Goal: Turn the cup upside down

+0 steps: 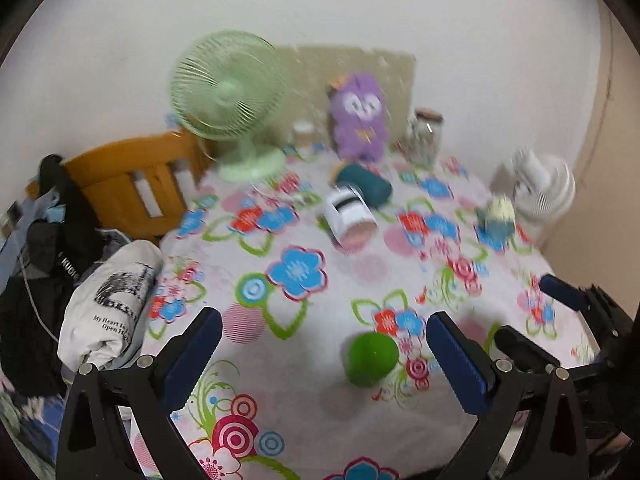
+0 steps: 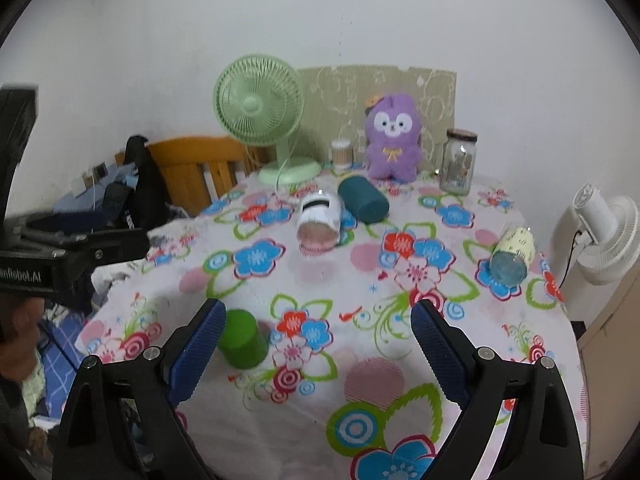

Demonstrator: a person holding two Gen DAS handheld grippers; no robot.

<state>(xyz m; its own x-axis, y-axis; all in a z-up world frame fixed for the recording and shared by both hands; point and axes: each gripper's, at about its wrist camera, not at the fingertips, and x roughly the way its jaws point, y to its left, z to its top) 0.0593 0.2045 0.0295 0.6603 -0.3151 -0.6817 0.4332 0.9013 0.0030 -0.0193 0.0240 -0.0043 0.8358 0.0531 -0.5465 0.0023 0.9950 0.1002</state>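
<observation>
Blue-padded left gripper point(image 1: 324, 344) spread wide, nothing held, above the flower-print tablecloth point(image 1: 304, 420). Small green plastic cup point(image 1: 371, 359) stands mouth-down on the cloth, between the fingers, nearer the right one, touching neither. Right gripper point(image 2: 318, 334) equally wide, empty; there the cup point(image 2: 242, 339) sits just beside its left finger, contact unclear. Right wrist view alone resolves the far-right toppled pale-yellow patterned cup point(image 2: 513, 255); the left view is motion-blurred.
</observation>
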